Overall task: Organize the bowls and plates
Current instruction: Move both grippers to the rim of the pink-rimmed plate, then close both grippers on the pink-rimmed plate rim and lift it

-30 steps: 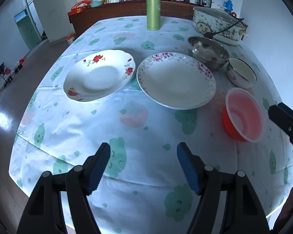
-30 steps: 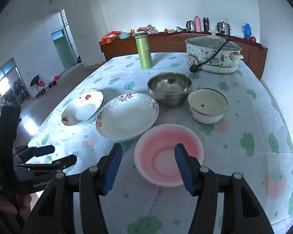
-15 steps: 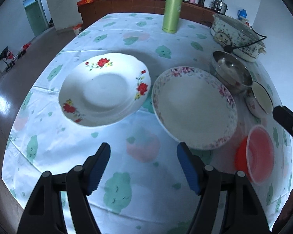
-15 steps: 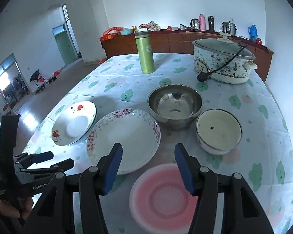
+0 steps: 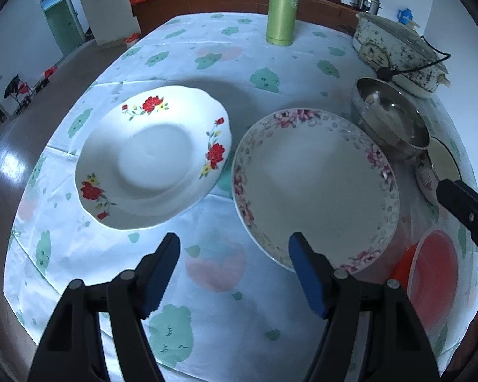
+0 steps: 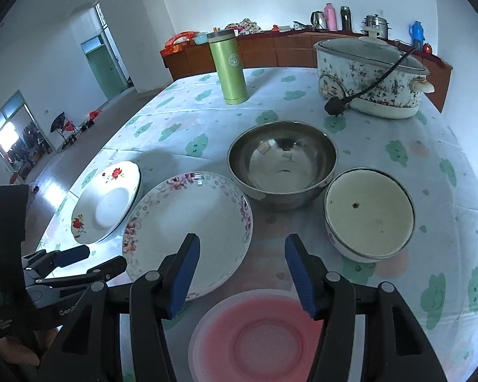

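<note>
Above the tabletop point(image 5: 226, 47), both claws, left claw point(image 5: 234, 265) and right claw point(image 6: 239, 270), stand wide and empty; approach step. Next: grip one plate rim.

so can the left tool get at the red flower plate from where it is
Probably yes: the left tool is open and empty, only bare tablecloth lies before the red flower plate, and the pink-rimmed plate beside it is not overlapping.

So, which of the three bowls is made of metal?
The steel bowl, shiny and reflective, behind the cream enamel bowl and the pink plastic bowl.
</note>
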